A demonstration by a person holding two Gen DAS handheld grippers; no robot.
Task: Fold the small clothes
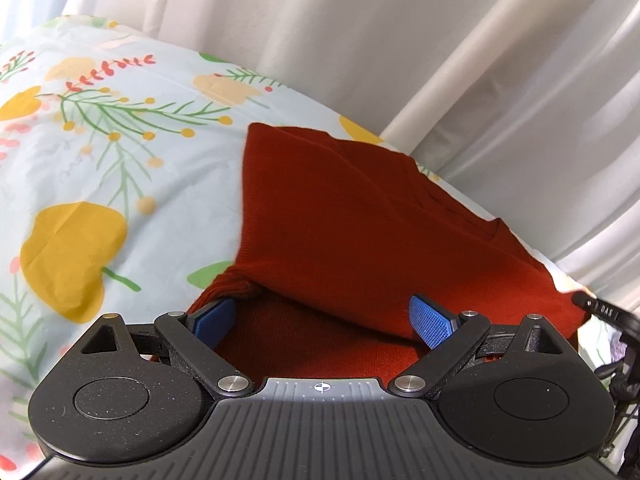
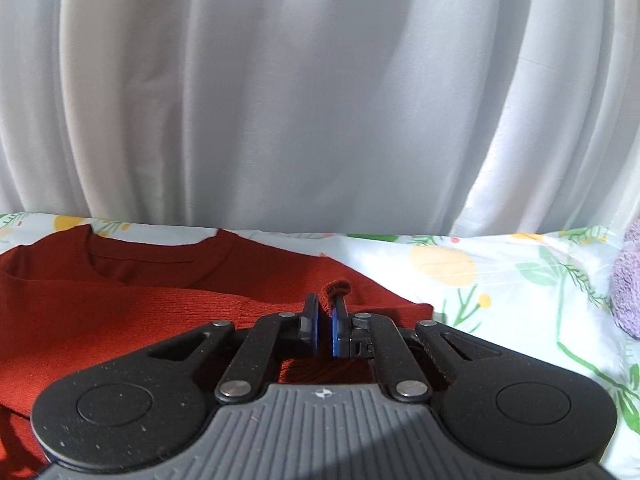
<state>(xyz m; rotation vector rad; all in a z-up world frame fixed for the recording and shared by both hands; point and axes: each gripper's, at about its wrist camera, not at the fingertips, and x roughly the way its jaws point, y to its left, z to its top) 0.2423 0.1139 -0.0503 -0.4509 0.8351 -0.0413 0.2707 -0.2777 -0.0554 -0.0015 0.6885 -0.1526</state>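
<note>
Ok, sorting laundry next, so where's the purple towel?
Right wrist view, far right edge: the purple towel lies on the floral sheet, right of the red sweater.

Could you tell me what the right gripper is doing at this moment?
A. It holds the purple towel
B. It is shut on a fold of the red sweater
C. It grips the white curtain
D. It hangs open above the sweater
B: the right gripper has its blue pads closed on a bunched bit of the red sweater.
</note>
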